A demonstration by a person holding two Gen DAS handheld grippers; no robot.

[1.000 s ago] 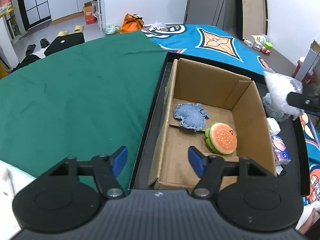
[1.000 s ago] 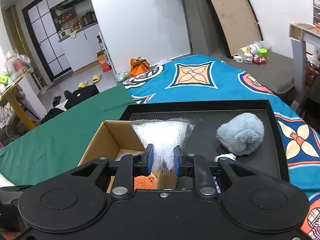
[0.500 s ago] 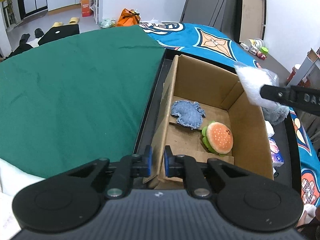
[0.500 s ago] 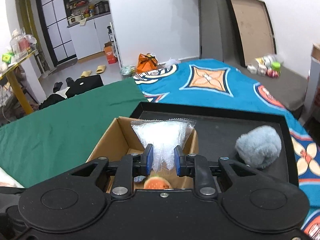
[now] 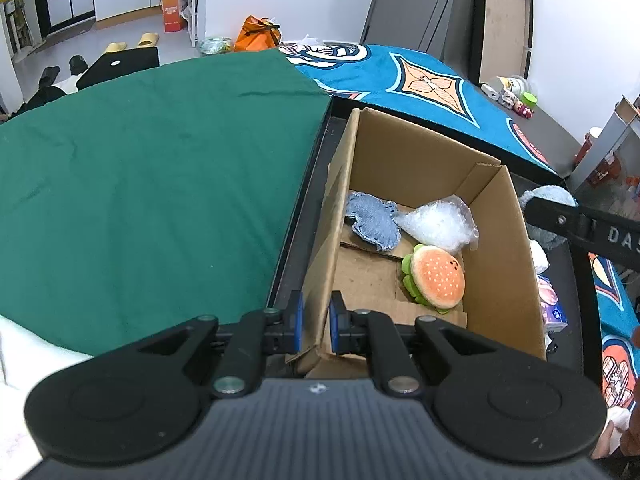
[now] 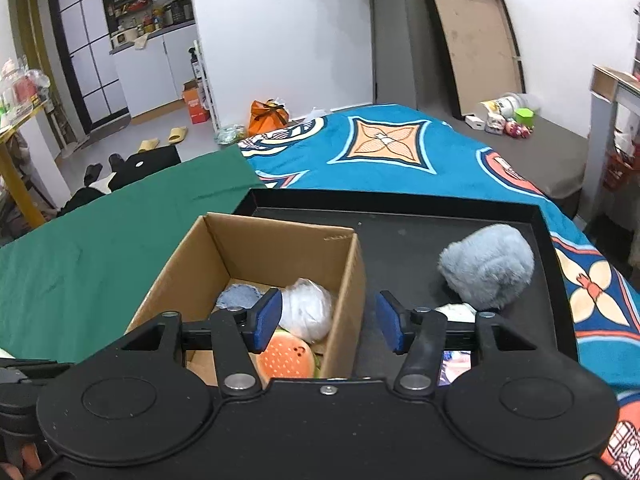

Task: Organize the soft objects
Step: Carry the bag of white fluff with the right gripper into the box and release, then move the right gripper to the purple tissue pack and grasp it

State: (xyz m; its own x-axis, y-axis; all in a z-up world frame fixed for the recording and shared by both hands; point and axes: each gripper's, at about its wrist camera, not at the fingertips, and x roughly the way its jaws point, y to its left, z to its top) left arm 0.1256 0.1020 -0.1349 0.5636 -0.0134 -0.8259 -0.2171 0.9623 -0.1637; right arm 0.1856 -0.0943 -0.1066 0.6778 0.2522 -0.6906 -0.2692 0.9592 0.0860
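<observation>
**Plastic bag lies in the box**

The left gripper (image 5: pixel 316 322) has its fingers clamped on the cardboard box (image 5: pixel 500 248) wall at the near corner. The right gripper (image 6: pixel 328 322) fingers are opening with nothing between them. The plastic bag (image 5: pixel 438 222) rests inside, the burger toy (image 5: pixel 436 276) at its 6 o'clock, the denim patch (image 5: pixel 372 220) at 9. The grey plush (image 6: pixel 488 266) sits on the black tray (image 6: pixel 400 248) at the box's 3 o'clock.

White walls (image 6: pixel 280 32), grey floor (image 6: pixel 160 128), white kitchen cabinets (image 6: pixel 148 76) behind.

Left claw (image 5: pixel 316 322) clamped tight; right claw (image 6: pixel 329 324) opening, empty.
</observation>
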